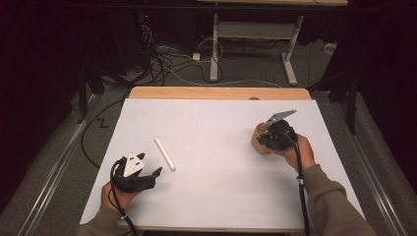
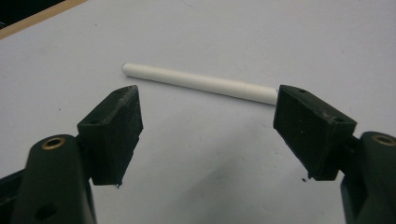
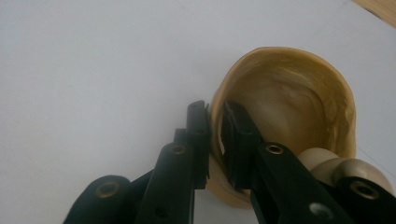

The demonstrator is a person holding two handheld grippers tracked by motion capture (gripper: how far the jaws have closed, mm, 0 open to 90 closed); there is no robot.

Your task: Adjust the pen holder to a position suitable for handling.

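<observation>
A tan cup-like holder [image 1: 258, 139] stands at the right of the white sheet. My right gripper [image 1: 271, 136] is shut on its rim: in the right gripper view one pad sits outside the wall and the other inside the tan holder [image 3: 289, 93], with the right gripper [image 3: 215, 140] pinching the near edge. A white stick [image 1: 164, 153] lies flat left of centre. My left gripper [image 1: 147, 174] rests just below its near end, open. In the left gripper view the white stick [image 2: 201, 81] lies across, beyond the wide-apart left gripper [image 2: 208, 135], which holds nothing.
The white sheet [image 1: 216, 162] covers a wooden table [image 1: 219, 92] whose far edge shows bare. Beyond it are a desk frame [image 1: 251, 44] and loose cables [image 1: 162, 64] on the floor. Dark curtains stand on both sides.
</observation>
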